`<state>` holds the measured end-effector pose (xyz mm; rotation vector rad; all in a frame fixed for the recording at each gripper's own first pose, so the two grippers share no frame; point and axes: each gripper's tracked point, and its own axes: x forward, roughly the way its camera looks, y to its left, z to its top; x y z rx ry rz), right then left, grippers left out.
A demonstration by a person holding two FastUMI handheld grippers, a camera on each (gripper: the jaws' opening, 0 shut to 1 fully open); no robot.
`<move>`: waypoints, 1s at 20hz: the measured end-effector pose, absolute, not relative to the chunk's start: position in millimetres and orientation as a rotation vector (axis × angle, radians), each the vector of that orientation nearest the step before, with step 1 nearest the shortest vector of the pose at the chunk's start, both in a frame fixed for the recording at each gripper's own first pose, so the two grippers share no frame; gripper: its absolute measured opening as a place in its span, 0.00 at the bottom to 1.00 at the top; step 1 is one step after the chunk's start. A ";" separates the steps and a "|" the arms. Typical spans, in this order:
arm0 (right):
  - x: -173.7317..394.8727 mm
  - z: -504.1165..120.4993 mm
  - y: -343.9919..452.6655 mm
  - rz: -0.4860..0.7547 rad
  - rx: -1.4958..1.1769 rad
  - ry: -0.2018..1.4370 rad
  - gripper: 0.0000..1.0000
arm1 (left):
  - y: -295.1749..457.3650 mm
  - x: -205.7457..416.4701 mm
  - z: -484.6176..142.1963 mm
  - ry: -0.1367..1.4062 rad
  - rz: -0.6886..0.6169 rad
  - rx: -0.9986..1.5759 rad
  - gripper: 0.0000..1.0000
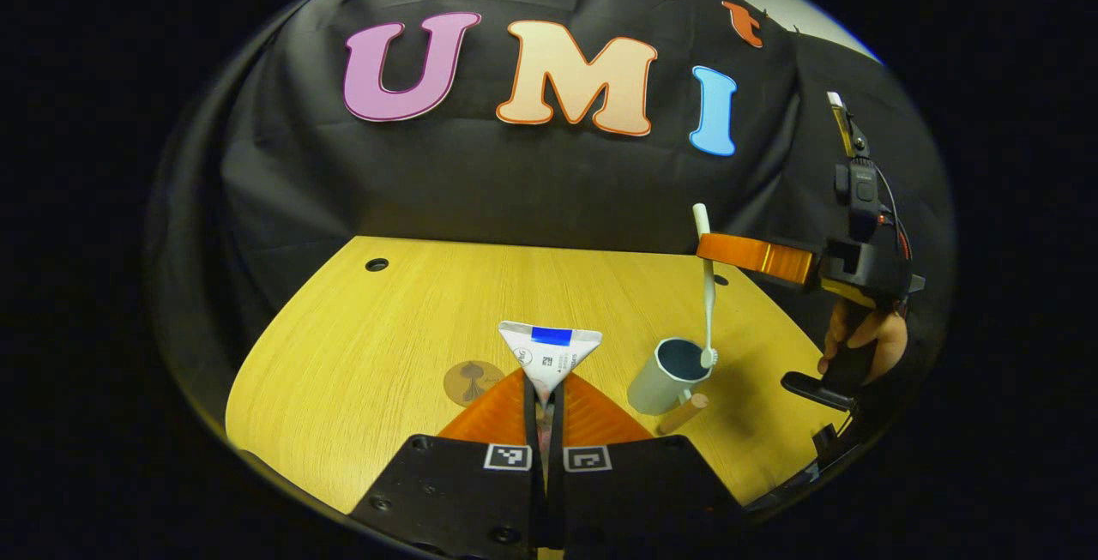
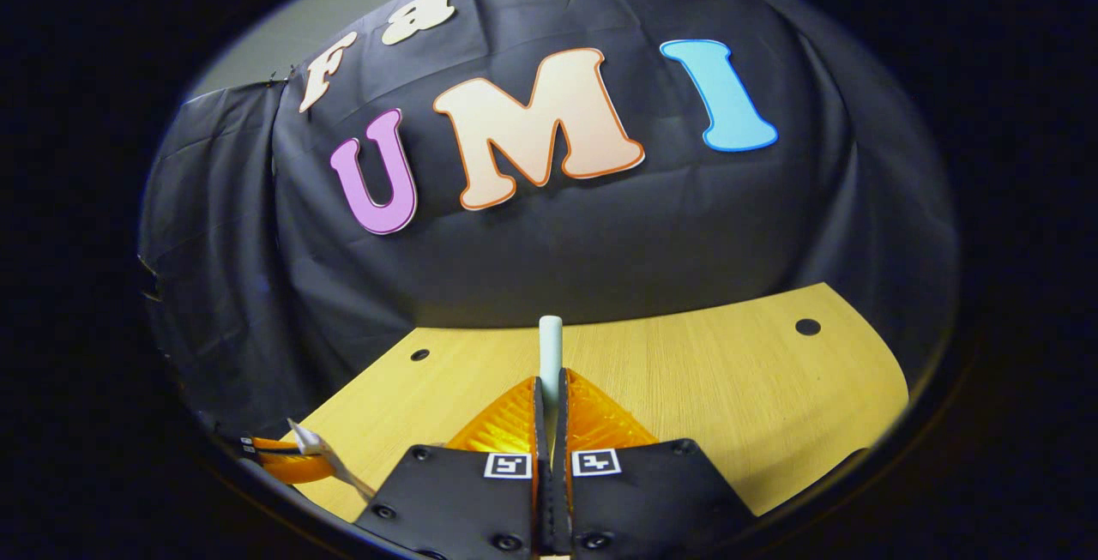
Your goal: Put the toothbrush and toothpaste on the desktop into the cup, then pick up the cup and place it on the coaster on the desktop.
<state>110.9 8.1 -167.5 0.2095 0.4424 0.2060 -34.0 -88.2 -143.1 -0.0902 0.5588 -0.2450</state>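
Pinching the toothpaste (image 1: 549, 354) in our left claw (image 1: 544, 406), our right claw (image 2: 550, 406) clamped on the toothbrush (image 1: 705, 286), bristles seemingly inside the cup (image 1: 669, 376), coaster (image 1: 473, 382) on the counter (image 1: 377, 346).

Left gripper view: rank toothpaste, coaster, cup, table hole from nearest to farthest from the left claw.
1. toothpaste: clamped in the left claw.
2. coaster: on the desktop just left of the fingers.
3. cup: to the right, with the toothbrush over it.
4. table hole: far left corner.

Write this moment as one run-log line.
left gripper: shut on toothpaste | right gripper: shut on toothbrush, head at cup rim | coaster: bare
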 end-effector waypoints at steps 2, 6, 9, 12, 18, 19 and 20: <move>118.9 -170.0 7.7 0.197 0.196 0.416 0.03 | -85.6 -36.0 -142.6 0.562 -0.232 -0.090 0.00; 118.3 -183.1 3.7 0.173 0.161 0.421 0.03 | -85.4 -36.8 -140.5 0.563 -0.219 -0.097 0.00; 111.1 -192.4 5.3 0.183 0.153 0.450 0.06 | -88.5 -31.6 -137.3 0.560 -0.226 -0.089 0.00; 102.8 -193.6 -0.8 0.172 0.162 0.460 0.20 | -95.3 -26.6 -132.5 0.552 -0.244 -0.090 0.00; 79.3 -190.9 -27.3 0.135 0.150 0.443 0.96 | -119.0 -11.3 -122.2 0.524 -0.299 -0.092 0.00; 72.2 -193.4 -33.1 0.127 0.150 0.453 0.99 | -123.6 -7.3 -118.7 0.516 -0.310 -0.098 0.00; 64.6 -196.6 -39.2 0.119 0.152 0.466 0.99 | -129.3 -4.7 -115.7 0.512 -0.322 -0.101 0.00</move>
